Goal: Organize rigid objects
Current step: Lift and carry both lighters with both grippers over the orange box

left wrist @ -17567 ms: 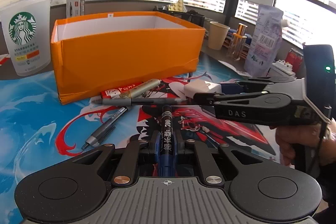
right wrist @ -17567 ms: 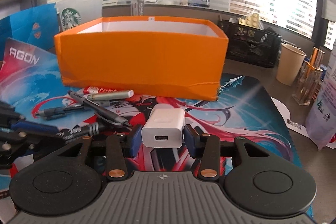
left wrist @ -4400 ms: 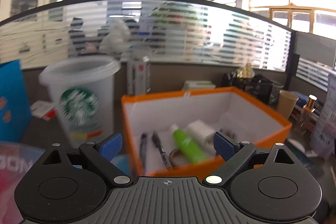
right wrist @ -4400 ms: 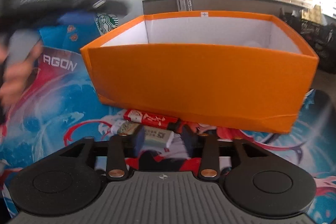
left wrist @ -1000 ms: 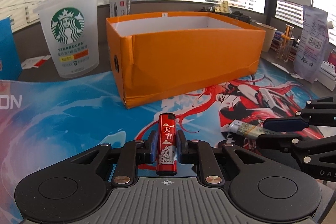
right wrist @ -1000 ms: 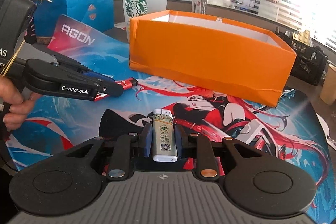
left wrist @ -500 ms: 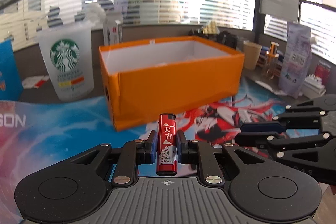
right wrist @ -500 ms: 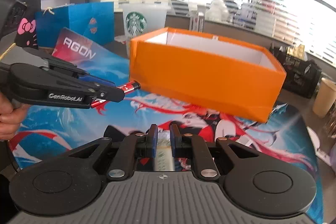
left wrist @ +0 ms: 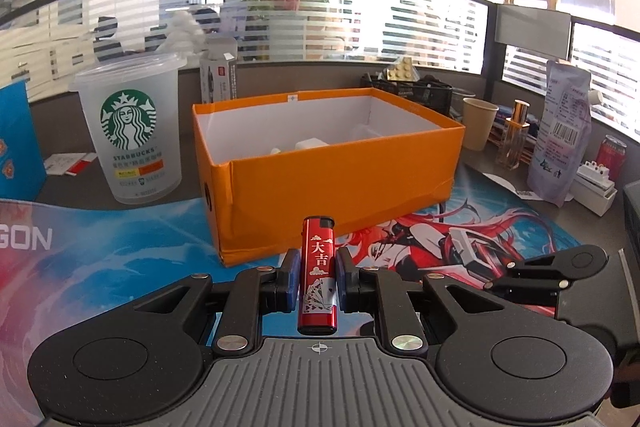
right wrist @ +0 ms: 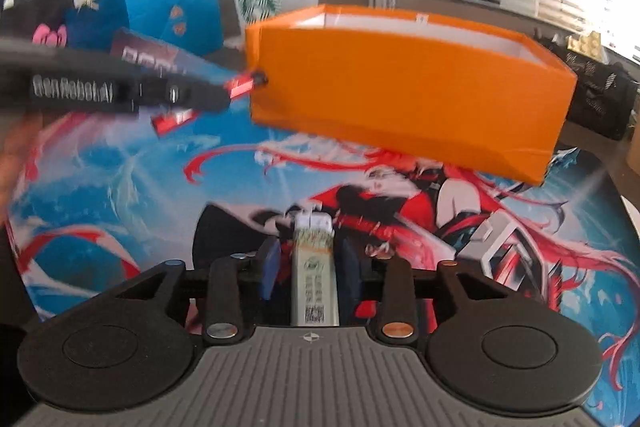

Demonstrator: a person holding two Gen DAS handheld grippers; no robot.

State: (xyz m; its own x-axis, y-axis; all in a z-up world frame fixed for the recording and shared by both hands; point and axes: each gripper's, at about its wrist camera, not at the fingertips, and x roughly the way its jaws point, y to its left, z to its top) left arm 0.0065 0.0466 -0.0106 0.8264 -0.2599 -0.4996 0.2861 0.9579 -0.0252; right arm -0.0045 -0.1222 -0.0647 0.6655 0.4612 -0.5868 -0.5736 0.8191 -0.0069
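My left gripper is shut on a red lighter and holds it above the mat, in front of the orange box. White items lie inside the box. My right gripper holds a white-and-green lighter between its pads; a small gap shows on each side, and the view is blurred. In the right wrist view the left gripper with the red lighter is at the left, close to the box's left corner. The right gripper's fingers show at the right of the left wrist view.
A Starbucks cup stands left of the box. A printed desk mat covers the table. A paper cup, a perfume bottle, a pouch and a red can stand at the right. A blue bag stands far left.
Both grippers have risen with their lighters. The left gripper has moved closer to the box's left corner. The white-and-green lighter is in view again between the right pads.
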